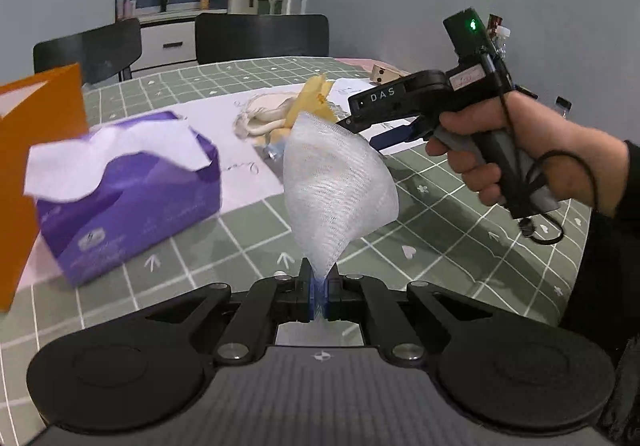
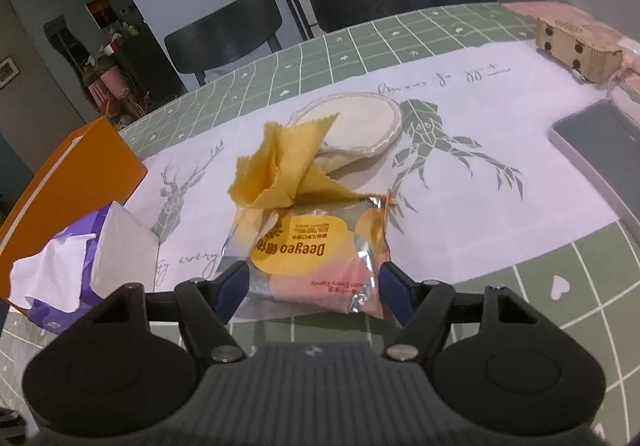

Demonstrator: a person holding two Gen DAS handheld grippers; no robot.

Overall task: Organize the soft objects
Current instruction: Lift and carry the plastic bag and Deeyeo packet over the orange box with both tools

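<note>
**Soft things on the counter**

A white foam net sleeve (image 1: 338, 181) stands flared and tilted above the green checked counter (image 1: 460, 246), its narrow lower end pinched flat. A crumpled yellow cloth (image 2: 286, 165) with zigzag edges sits peaked on the white runner, touching a foil snack packet (image 2: 316, 258) lying flat just in front of it. Behind the cloth lies a cream drawstring pouch (image 2: 360, 121), flat and round

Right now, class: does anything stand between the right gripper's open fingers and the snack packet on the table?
Nothing visible does. The snack packet already lies between the right gripper's open fingers. The yellow cloth lies beyond it, overlapping only its far edge.
</note>
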